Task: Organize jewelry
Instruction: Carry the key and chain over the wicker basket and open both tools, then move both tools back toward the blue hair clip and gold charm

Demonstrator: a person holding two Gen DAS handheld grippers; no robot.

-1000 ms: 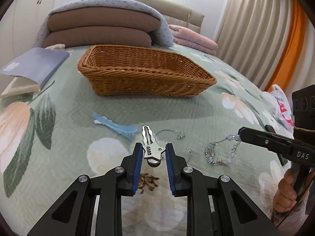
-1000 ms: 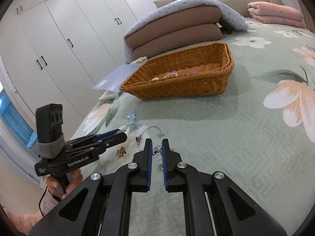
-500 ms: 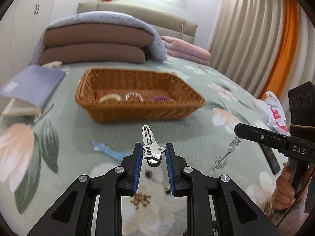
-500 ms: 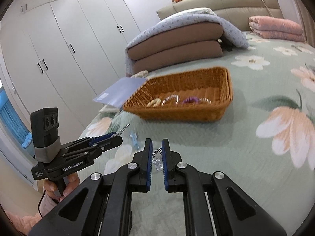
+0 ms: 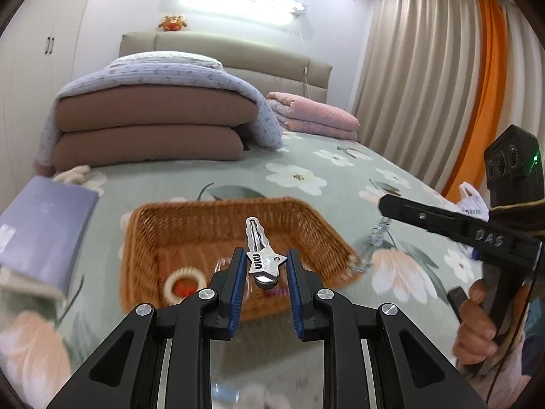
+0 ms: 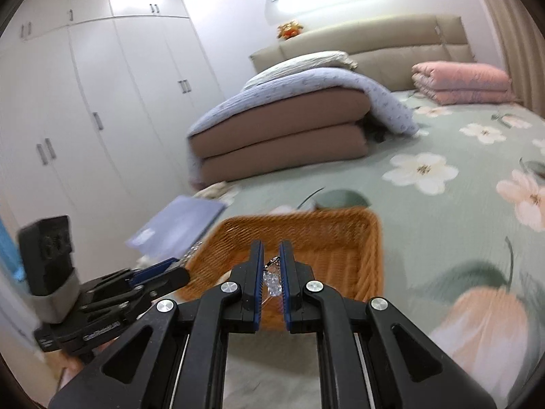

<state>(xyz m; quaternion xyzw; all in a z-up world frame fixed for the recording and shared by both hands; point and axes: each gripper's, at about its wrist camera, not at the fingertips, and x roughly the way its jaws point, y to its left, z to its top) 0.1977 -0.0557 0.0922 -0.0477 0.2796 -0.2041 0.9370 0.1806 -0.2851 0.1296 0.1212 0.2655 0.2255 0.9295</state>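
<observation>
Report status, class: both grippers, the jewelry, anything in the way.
Left gripper shut on silver star hair clip. Right gripper shut on crystal bracelet. Both near wicker basket. Nothing seen blocking it.

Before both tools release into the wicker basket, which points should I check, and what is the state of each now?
1. Left tool grips silver hair clip: ok.
2. Right tool grips crystal bracelet: ok.
3. Hair clip over wicker basket: ok.
4. Bracelet fully over basket: cannot tell, it dangles near the rim.
5. Free space in basket beside the white ring: ok.
</observation>
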